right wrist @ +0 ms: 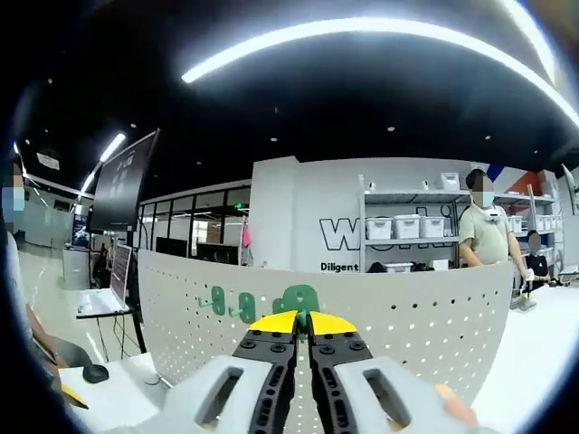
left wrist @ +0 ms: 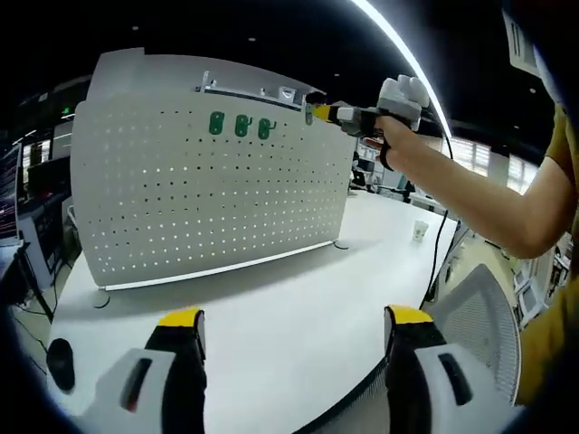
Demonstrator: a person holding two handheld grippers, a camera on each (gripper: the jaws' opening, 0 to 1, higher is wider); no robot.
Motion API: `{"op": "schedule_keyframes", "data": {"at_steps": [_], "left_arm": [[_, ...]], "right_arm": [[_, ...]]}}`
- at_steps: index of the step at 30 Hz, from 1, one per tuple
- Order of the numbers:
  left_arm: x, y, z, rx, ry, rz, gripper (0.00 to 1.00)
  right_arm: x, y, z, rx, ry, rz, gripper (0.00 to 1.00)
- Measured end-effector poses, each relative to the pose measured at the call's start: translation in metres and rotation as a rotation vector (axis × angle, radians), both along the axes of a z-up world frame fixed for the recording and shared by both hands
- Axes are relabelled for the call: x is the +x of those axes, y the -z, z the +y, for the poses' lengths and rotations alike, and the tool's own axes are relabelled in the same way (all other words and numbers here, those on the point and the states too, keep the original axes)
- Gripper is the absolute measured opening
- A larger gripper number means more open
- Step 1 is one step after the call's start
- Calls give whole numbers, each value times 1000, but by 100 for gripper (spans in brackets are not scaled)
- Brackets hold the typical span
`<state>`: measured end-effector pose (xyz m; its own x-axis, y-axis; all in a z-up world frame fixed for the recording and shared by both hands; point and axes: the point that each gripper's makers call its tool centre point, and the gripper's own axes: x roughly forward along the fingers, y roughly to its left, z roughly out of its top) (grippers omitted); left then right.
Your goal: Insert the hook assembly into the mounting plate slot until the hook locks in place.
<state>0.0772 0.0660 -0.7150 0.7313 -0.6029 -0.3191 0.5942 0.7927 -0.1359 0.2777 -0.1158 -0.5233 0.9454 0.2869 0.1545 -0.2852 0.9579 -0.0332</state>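
Up near the top edge of the curved white perforated mounting plate (left wrist: 213, 190), the right gripper (right wrist: 301, 318) has its yellow-tipped jaws pinched together on a small green plastic hook (right wrist: 299, 298), held high, I'd judge, to line it up beside the three green hooks (left wrist: 240, 125) already seated in that row. Meanwhile the left gripper (left wrist: 294, 318) hangs wide and empty over the bare white tabletop (left wrist: 289, 298), well back from the plate, leaving open room.

Bright ceiling light strips (right wrist: 362, 32) glare overhead — dark ceiling, sharp centres, fisheye-bent edges.
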Motion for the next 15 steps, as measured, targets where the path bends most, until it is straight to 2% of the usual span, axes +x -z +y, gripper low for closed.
{"op": "schedule_keyframes", "data": {"at_steps": [10, 15], "left_arm": [[1, 0, 3, -2, -15, 1, 84], [2, 0, 4, -1, -18, 6, 84]], "right_arm": [[30, 4, -5, 6, 47, 10, 1], [37, 7, -7, 14, 55, 14, 1]]}}
